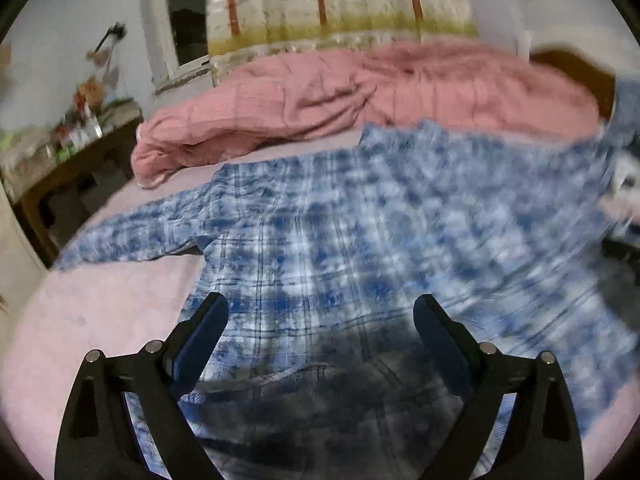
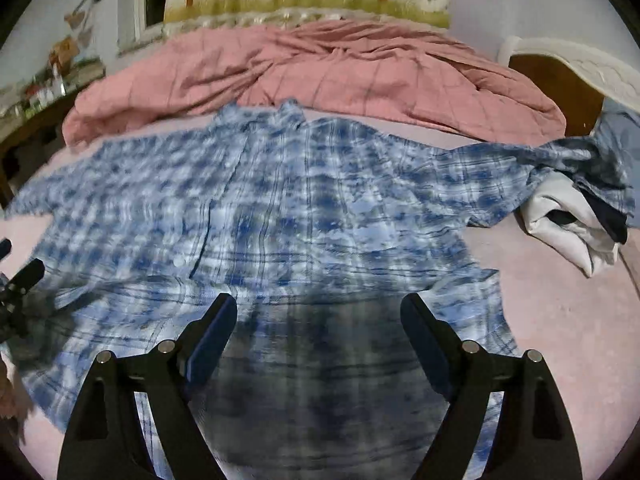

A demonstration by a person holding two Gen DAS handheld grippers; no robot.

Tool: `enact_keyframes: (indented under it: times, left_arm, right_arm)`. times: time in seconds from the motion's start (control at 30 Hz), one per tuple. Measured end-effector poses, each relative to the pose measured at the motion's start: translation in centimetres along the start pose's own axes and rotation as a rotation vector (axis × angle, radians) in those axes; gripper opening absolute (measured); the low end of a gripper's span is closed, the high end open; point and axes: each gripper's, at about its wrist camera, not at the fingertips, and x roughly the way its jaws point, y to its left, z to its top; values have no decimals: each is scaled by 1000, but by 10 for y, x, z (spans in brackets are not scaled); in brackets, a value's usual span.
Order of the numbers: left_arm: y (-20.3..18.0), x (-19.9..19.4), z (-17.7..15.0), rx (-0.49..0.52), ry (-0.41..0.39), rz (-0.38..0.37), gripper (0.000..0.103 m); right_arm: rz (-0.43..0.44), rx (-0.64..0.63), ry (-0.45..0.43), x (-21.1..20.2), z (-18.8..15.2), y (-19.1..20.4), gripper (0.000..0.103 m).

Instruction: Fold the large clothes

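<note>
Right gripper (image 2: pixel 318 316) agape above shirt (image 2: pixel 280 200) hem (blurred), bare sheet (image 2: pixel 560 320) rightward

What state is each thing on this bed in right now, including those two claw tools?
Plaid shirt: spread flat on the bed, sleeves out, unfolded.
Pink quilt: bunched up beyond the shirt.
White and dark clothes: crumpled in a heap by the shirt's right sleeve.
Pink sheet: bare around the shirt.
Left gripper: open, holding nothing, above the shirt.
Right gripper: open, holding nothing, above the shirt.
</note>
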Motion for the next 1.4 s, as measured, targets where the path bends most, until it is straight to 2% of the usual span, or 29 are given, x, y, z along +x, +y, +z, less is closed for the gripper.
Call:
enact_keyframes:
  times: [0.07,0.13,0.23,0.33,0.4,0.47,0.5,0.57,0.63,0.7,0.77,0.8,0.9,0.97,1.03,1.13,1.23,1.3,1.33,1.37,1.4]
  left_arm:
    - [15,-23,-8,-20,-44,-71,94]
    - [25,-41,-18,-19,-65,-86,95]
    - [40,-58,-36,-27,-67,-52,103]
    - [62,-59,-53,-46,-36,4,103]
    - [73,-46,-55,-32,24,33,103]
    - [72,-23,-51,41,159,-55,101]
    - [66,-16,-49,69,172,-49,101]
    - [52,1,-40,143,201,-14,101]
    - [45,22,-29,179,215,64,101]
    - [48,41,-18,175,220,138,100]
    - [60,46,-5,116,178,183,96]
    - [68,43,-3,77,154,171,96]
    - [91,18,-5,-58,84,15,96]
    - [101,0,-18,-108,62,-66,97]
    - [106,-15,-34,-139,58,-87,98]
    - [117,-29,-62,-177,94,-80,98]
    - [123,-33,-79,-180,141,-90,98]
    - [124,-30,-86,-172,193,-68,98]
    - [125,-24,-89,-161,228,-58,90]
    - [125,-19,-91,-159,252,-62,72]
    - [126,-18,-93,-167,254,-91,63]
  right_arm:
    - [36,-28,-18,-13,-8,-8,85]
    - [24,-61,-38,-28,-21,-15,85]
    - [-10,-60,-62,-47,-46,-28,85]
    - [-64,-10,-61,-52,-59,-53,85]
    - [-87,24,-41,-47,-60,-68,85]
    - [-73,57,-2,-41,-58,-82,85]
    - [-64,71,3,-39,-58,-87,85]
    - [-68,103,15,-35,-58,-93,85]
    - [-70,120,25,-30,-61,-97,85]
    - [-88,136,29,-28,-66,-100,85]
    - [-110,137,21,-31,-72,-103,85]
    - [-123,136,11,-34,-73,-106,85]
    - [-138,138,-26,-46,-75,-115,85]
    - [-132,152,-56,-56,-76,-123,85]
    - [-103,179,-79,-62,-77,-132,85]
    - [-35,216,-71,-61,-77,-143,85]
    - [69,185,-20,-49,-75,-140,85]
    - [104,131,36,-35,-72,-132,85]
    - [86,111,63,-27,-71,-126,80]
    - [55,99,86,-20,-71,-123,64]
    - [20,91,102,-14,-70,-121,48]
